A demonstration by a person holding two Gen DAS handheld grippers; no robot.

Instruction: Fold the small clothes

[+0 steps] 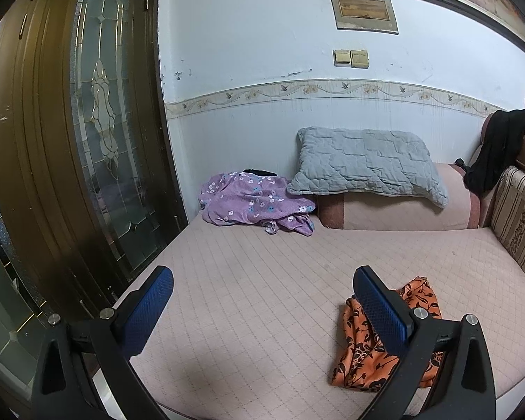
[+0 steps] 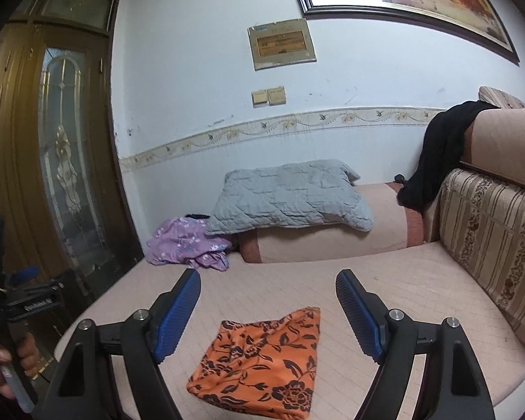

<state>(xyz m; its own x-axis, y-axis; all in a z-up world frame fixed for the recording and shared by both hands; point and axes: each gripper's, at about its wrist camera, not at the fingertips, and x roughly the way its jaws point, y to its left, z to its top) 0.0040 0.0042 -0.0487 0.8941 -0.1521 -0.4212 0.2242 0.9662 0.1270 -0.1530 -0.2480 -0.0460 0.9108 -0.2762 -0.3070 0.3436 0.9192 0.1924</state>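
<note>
An orange cloth with black flowers (image 2: 262,357) lies flat and folded on the pink quilted sofa seat (image 2: 297,287), near its front edge. My right gripper (image 2: 267,276) is open and empty, held above and just behind the cloth. In the left wrist view the same cloth (image 1: 364,357) shows at the lower right, partly hidden by my right finger. My left gripper (image 1: 262,273) is open and empty, to the left of the cloth. A crumpled purple flowered garment (image 1: 255,203) lies at the back left of the seat (image 1: 262,280); it also shows in the right wrist view (image 2: 185,241).
A grey quilted pillow (image 2: 290,196) rests on a pink bolster against the wall. A black garment (image 2: 434,161) hangs over the striped backrest (image 2: 490,231) on the right. A wooden door with glass (image 1: 87,140) stands left of the sofa.
</note>
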